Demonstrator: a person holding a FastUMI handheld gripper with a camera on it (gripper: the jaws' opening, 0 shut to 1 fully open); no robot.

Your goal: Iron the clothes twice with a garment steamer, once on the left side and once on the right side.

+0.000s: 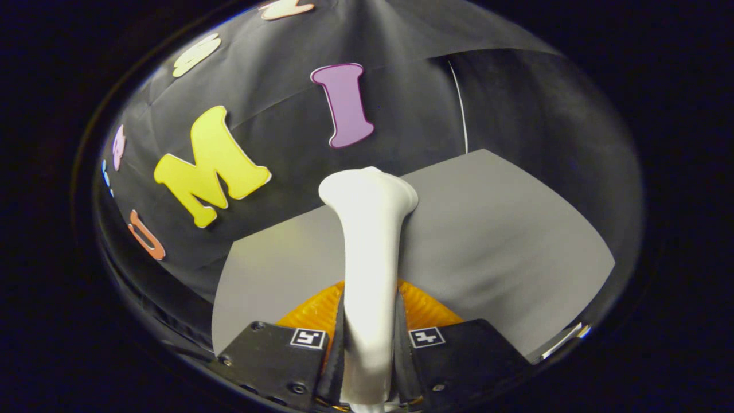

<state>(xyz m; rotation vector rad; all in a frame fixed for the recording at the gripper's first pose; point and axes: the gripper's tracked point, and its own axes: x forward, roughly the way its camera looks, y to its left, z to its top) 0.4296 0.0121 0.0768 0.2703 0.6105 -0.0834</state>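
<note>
So, steamer as the landmark: a white garment steamer (pixel 370 258) stands up between the gripper (pixel 370 344) fingers, its slim handle running from them up to a wider, flared head at the top. To the left of it, booth wall in black cloth (pixel 275 137), creased, coming down to the edge of a grey surface (pixel 264 269) that lies flat below. Left finger (pixel 275 355) sits tight vs. the handle's left side. At the steamer itself, both fingers are pinched on the handle, one per side, no gap seen. Behind the handle, low down, an orange ribbed piece (pixel 424 310) peeks out on both sides. Right finger (pixel 464 353) presses the handle's right side. Right of the steamer the grey surface (pixel 504 241) spreads wide w/ soft folds/shading; can't tell if it's the clothes or a board. Beyond it, a thin pale line (pixel 461 109) runs up the dark wall.
</note>
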